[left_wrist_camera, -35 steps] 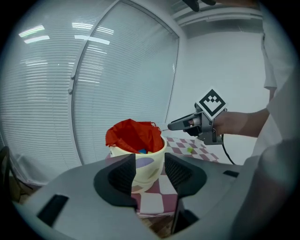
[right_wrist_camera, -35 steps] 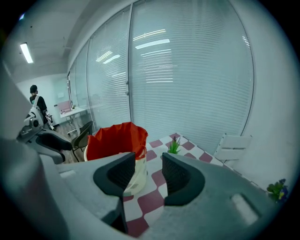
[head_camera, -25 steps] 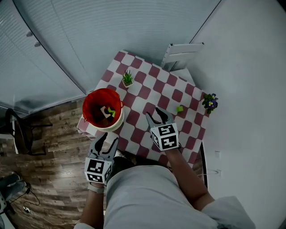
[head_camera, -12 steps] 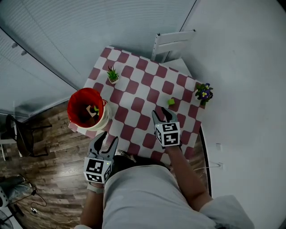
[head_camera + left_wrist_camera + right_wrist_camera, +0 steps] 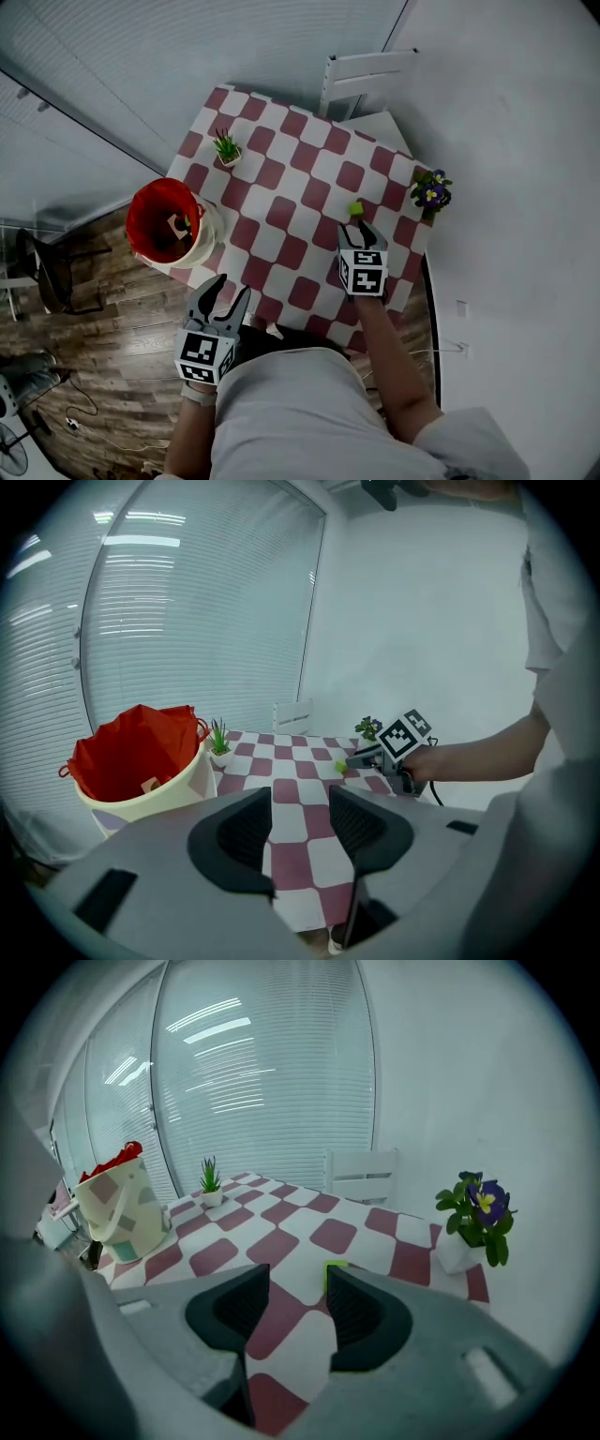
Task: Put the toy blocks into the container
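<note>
Green block (image 5: 355, 208) just ahead of right gripper's (image 5: 361, 230) open, empty jaws.

You can read no words or numbers anywhere. Your left cube (image 5: 205, 356) and right cube (image 5: 364, 272) bear only square markers.

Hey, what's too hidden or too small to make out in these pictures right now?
- Green block: in the right gripper view it sits mostly behind one jaw. Only a corner shows, so its shape is unclear.
- Blocks in the container: too small to count in the head view. In the left gripper view the rim and red liner hide most of them.
- Legs of the table: covered by the checked cloth in every view.
</note>
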{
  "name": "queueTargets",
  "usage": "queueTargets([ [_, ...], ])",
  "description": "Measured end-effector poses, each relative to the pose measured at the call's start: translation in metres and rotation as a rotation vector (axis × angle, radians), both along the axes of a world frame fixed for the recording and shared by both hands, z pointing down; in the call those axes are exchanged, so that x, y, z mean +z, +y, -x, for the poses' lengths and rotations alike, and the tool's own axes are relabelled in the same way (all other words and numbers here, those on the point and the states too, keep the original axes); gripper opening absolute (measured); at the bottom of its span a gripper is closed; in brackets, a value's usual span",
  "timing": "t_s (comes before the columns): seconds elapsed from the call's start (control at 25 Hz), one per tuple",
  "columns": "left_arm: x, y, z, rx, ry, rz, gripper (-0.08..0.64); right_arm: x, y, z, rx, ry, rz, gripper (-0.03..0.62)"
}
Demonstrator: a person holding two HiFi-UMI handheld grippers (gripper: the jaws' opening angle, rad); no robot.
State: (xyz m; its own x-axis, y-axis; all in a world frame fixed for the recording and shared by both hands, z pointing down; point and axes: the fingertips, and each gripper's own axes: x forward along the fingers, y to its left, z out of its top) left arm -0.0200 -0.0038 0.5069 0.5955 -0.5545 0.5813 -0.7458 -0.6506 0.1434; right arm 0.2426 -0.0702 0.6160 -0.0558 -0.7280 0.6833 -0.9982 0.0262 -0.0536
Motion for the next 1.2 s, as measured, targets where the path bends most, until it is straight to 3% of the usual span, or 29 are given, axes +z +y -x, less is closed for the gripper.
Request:
queueTargets([
  [0.36, 0.012, 0.012, -0.013, -0.038, -0.04, 0.035, 0.186, 0.041, -0.007, -0.034, 0.006, 0.003, 0.038, 0.177],
  [1.0, 0.023, 0.035, -0.011, -0.118, -0.093, 0.067, 0.186, 0.073, -0.035, -0.048, -0.042, 0.033, 0.062, 0.176],
  [1.2, 0.022, 0.041, -0.006, -0.137, -0.098, 0.065, 0.186, 0.072, -0.034, -0.045, -0.052, 0.043, 0.065, 0.149],
])
